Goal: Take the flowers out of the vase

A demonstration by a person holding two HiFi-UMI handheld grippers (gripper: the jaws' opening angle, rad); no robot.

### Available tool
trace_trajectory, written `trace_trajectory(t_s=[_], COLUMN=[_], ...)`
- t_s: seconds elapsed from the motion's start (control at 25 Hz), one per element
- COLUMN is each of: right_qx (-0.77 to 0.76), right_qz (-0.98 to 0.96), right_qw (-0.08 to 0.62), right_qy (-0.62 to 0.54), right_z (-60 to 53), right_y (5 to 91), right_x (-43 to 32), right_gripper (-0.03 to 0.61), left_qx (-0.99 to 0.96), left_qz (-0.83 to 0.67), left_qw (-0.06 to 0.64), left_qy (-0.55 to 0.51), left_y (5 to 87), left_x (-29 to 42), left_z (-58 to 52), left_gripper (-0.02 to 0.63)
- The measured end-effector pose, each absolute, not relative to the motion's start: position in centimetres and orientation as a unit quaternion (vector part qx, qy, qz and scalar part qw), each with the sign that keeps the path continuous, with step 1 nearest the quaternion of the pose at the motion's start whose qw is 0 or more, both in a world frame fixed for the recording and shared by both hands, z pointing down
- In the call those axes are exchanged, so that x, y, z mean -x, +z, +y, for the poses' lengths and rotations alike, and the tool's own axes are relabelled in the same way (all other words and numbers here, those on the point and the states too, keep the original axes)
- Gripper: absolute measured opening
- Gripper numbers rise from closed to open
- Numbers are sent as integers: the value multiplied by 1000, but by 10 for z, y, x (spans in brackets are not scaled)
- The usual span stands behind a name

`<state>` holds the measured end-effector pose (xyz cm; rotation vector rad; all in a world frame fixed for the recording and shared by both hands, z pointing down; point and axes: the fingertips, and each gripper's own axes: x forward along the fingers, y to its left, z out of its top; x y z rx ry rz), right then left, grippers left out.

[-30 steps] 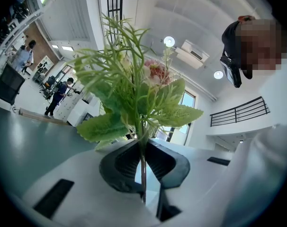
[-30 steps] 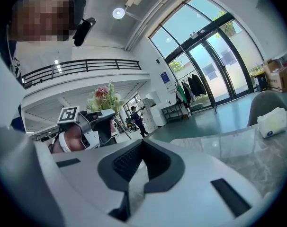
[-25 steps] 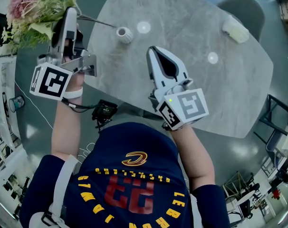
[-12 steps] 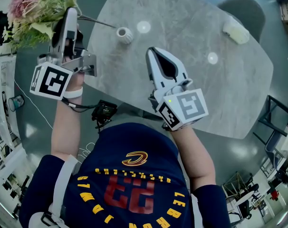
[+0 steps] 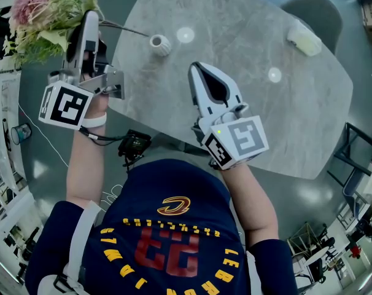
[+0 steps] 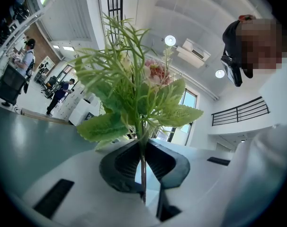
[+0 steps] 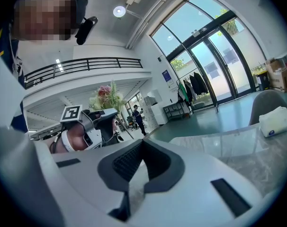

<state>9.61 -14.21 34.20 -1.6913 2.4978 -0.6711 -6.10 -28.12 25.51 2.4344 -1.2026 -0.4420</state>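
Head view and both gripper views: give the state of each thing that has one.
flowers: clamped, held out past the table.
vase: upright on the table; one stem tip at its mouth, inside or not unclear.
left gripper: shut on the flowers.
right gripper: shut, empty.

Two tools (image 5: 89,18) (image 5: 194,69), one flower bunch (image 5: 42,11), one vase (image 5: 160,43), one table (image 5: 247,35), one chair (image 5: 318,11).

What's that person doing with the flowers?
A person holds a gripper in each hand. The left gripper is shut on the stem of the flowers, left of the table. The stem's end lies near the small white vase; whether it is fully out, I can't tell. The right gripper is shut and empty.
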Motion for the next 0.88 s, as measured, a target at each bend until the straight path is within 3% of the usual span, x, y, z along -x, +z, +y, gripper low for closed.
trace_trajectory(t_s=[0.88], right_qx=[549], right_qz=[806], right_qw=[27], right_qy=[-218], right_z=[-141], right_y=[344], right_x=[-95], right_gripper=[6], left_qx=[-868], left_qz=[-429], left_qw=[195], left_qy=[-157], left_y=[258], left_x=[62], left_z=[-283], left_gripper=[29])
